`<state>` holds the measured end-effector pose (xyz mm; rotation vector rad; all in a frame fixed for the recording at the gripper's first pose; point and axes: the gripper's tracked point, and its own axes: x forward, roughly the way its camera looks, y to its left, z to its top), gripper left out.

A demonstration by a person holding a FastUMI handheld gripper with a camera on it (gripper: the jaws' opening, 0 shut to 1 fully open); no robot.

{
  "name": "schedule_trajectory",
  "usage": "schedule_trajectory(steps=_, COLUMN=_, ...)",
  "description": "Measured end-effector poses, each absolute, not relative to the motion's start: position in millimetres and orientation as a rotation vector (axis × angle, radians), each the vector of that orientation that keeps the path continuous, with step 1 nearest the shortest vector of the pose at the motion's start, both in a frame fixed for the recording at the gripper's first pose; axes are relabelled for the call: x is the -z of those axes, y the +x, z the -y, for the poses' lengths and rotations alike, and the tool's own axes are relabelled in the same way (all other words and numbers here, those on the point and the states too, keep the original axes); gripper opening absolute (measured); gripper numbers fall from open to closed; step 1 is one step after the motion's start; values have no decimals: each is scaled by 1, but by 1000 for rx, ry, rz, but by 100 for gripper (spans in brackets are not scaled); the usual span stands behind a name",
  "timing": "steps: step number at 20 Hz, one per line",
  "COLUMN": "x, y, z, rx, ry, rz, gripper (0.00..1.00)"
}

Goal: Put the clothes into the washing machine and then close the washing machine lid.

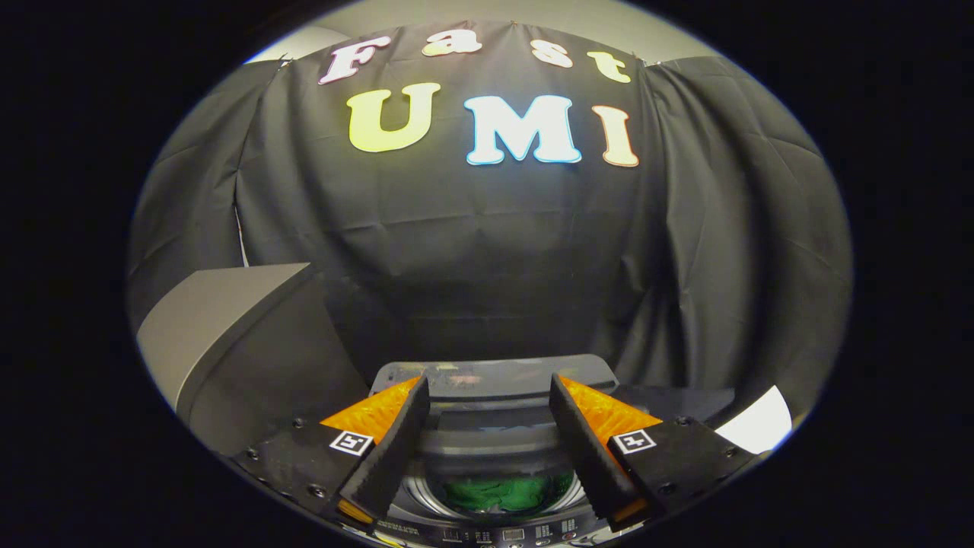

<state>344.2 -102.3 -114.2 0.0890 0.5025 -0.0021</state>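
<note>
My gripper (pixel 489 396) is open, with nothing between its two fingers. Below and between the fingers lies the washing machine's round drum (pixel 502 495), and green clothes (pixel 508 493) rest inside it. The machine's lid (pixel 494 378) stands raised behind the drum, just beyond the fingertips. A strip of the control panel (pixel 494 534) runs along the machine's near rim, under the fingers.
A grey box-like block (pixel 228 320) stands to the left of the machine. The booth's black cloth wall (pixel 487 251) hangs close behind the lid. A patch of pale floor (pixel 757 422) shows to the right of the machine.
</note>
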Motion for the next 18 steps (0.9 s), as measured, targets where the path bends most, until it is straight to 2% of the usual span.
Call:
schedule_trajectory(steps=5, x=105, y=291, z=109, rx=-6, ry=32, rz=-465, gripper=98)
schedule_trajectory(steps=18, x=12, y=169, z=102, rx=-19, ry=64, rz=-193, gripper=98)
